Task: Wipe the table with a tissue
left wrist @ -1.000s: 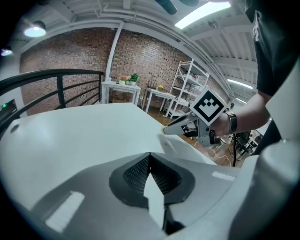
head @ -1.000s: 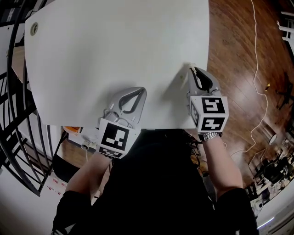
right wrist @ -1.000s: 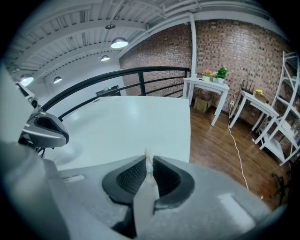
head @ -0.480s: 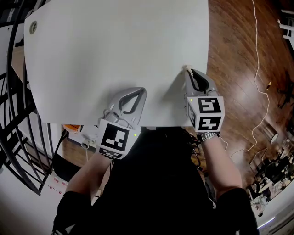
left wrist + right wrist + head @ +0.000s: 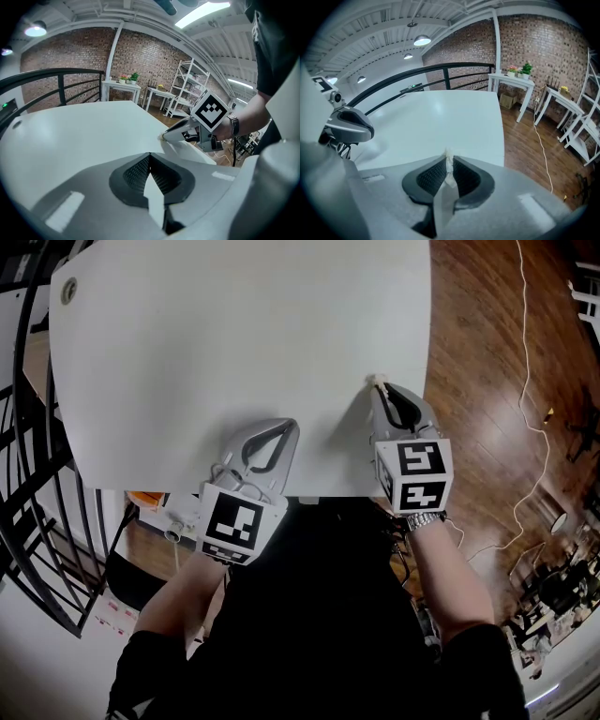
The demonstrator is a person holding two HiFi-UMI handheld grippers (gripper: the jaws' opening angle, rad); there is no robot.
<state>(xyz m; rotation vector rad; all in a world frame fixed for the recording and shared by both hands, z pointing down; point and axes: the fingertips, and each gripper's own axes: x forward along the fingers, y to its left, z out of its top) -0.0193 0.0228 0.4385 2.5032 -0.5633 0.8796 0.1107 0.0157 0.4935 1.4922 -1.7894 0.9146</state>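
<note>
A big white table (image 5: 234, 334) fills the top half of the head view. The right gripper (image 5: 381, 386) is a bit right of the middle of that view, close to the table's right edge. Its 2 jaws are pinched tight on a small tissue (image 5: 377, 380). In the right gripper view the tissue (image 5: 449, 174) is a thin pale strip squeezed between the dark pads, and a little bit pokes out past the tips. In the left gripper view, the right gripper's tip is low down at the table top at the right of the middle, with its shadow just beside it. I cannot tell if the tissue really touches the table. The left gripper (image 5: 289, 425) is in the lower middle of the head view, near the table's front edge and well apart from the right one. Its jaws meet at the tips and hold nothing. A watch (image 5: 429, 518) is on the wrist behind the right gripper. A brown wood floor (image 5: 487, 352) is on the right side, with a white cable (image 5: 525, 381) lying on it. A black railing (image 5: 37, 474) curves down the left side.
</note>
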